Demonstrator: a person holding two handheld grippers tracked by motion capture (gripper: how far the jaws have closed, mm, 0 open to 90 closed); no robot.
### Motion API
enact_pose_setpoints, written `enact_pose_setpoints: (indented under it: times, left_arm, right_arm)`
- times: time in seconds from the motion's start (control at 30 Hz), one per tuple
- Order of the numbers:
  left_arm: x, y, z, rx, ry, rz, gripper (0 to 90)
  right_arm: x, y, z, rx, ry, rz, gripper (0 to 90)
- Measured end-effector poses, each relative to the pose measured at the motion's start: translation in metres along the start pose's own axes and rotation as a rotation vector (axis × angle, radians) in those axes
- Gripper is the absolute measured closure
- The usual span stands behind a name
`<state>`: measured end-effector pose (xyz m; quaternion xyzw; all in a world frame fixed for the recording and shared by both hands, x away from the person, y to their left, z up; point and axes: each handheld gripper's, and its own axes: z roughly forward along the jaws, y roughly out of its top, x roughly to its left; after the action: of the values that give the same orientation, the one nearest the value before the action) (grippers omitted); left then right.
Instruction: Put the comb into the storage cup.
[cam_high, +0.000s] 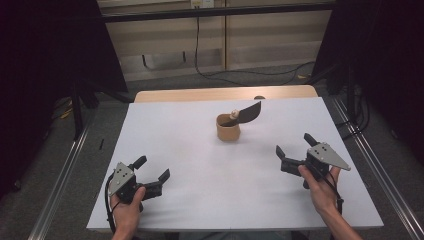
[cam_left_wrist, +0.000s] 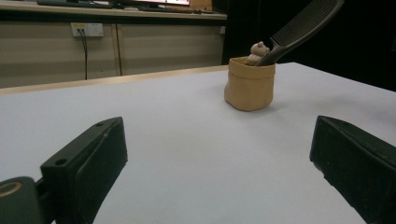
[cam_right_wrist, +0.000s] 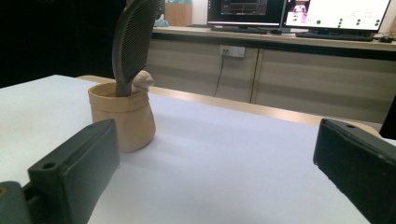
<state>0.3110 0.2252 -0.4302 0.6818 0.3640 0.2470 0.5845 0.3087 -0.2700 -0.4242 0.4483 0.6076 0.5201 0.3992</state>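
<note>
Near front left corner of desk: left gripper, jaws spread wide, holding nothing. Near right edge: right gripper, likewise wide and empty. Toward back edge, about midway across, well apart from both: tan cup, upright, containing black comb tilted rightward and small pale figurine. Likely hazard: cup light and unsteadied, so tipping over if comb pulled sideways.
</note>
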Motion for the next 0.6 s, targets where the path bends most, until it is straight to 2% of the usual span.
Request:
enact_pose_setpoints:
  times: [0.2,0.3,0.6]
  left_arm:
    - [-0.002,0.001,-0.004,-0.015,0.001,-0.011,4.0]
    - [-0.003,0.0,-0.004,0.0,0.005,-0.003,4.1]
    - [-0.003,-0.001,-0.008,0.012,0.045,-0.004,4.1]
  right_arm:
    - [-0.003,-0.003,-0.012,-0.004,-0.023,-0.004,0.0]
    - [-0.004,-0.007,-0.018,0.001,-0.025,-0.007,0.0]
    - [-0.012,-0.012,-0.038,0.003,-0.056,-0.007,0.0]
